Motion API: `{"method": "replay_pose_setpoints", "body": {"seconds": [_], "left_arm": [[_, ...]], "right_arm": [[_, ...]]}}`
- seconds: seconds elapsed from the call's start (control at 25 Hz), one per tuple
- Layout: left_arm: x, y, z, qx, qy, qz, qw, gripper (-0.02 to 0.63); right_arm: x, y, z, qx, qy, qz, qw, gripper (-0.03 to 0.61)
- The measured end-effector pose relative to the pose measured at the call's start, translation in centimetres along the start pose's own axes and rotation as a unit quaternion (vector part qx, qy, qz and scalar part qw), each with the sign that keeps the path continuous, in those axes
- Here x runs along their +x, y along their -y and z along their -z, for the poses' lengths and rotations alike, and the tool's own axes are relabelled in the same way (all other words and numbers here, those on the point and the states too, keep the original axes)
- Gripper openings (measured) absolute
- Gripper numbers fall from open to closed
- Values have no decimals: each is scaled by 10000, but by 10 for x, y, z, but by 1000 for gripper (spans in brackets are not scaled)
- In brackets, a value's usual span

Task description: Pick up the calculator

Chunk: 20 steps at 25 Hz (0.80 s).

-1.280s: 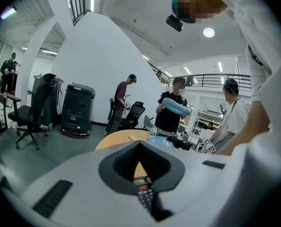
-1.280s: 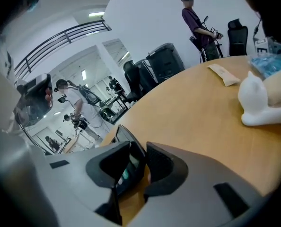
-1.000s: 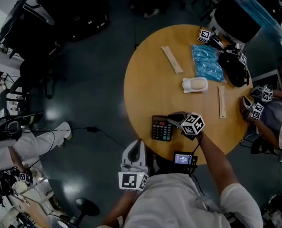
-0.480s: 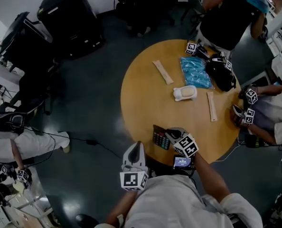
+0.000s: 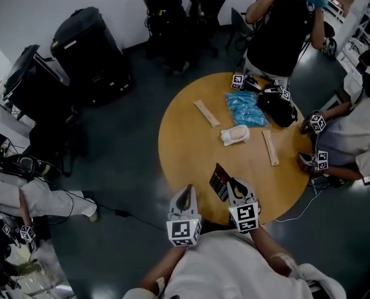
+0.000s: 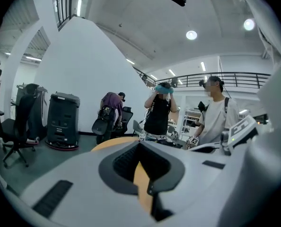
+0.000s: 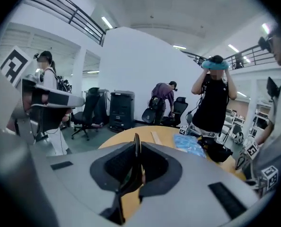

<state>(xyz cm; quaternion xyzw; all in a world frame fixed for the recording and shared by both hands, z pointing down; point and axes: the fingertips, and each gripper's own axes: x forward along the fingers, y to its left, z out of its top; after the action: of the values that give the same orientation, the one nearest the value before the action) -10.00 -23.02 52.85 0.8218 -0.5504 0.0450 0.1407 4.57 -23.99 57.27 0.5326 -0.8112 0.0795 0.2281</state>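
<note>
Calculator [image 5: 219,182] of black plastic tilts above the round wooden desk [image 5: 185,129], pinched edgewise by the jaws of the right gripper [image 5: 232,185], while the jaws of the left gripper [image 5: 185,193] sit pressed together, empty.

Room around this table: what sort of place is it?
Probably a lab or workshop hall: people gathered at a round table, black equipment cases nearby, a railed mezzanine overhead.

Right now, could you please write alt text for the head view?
The right gripper holds a black calculator tilted on edge above the near side of a round wooden table. The left gripper hangs beside it, empty.
</note>
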Motion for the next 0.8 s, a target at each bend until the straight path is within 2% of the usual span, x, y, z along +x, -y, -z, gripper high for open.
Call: {"method": "replay_pose_setpoints", "body": {"seconds": [0.36, 0.8], "left_arm": [[7, 11, 4, 29, 6, 185, 9998, 5], [6, 11, 2, 1, 22, 134, 9999, 5]], "right_arm": [[-9, 2, -12, 293, 337, 66, 9990, 51], [-11, 9, -11, 312, 308, 48, 9990, 49]]}}
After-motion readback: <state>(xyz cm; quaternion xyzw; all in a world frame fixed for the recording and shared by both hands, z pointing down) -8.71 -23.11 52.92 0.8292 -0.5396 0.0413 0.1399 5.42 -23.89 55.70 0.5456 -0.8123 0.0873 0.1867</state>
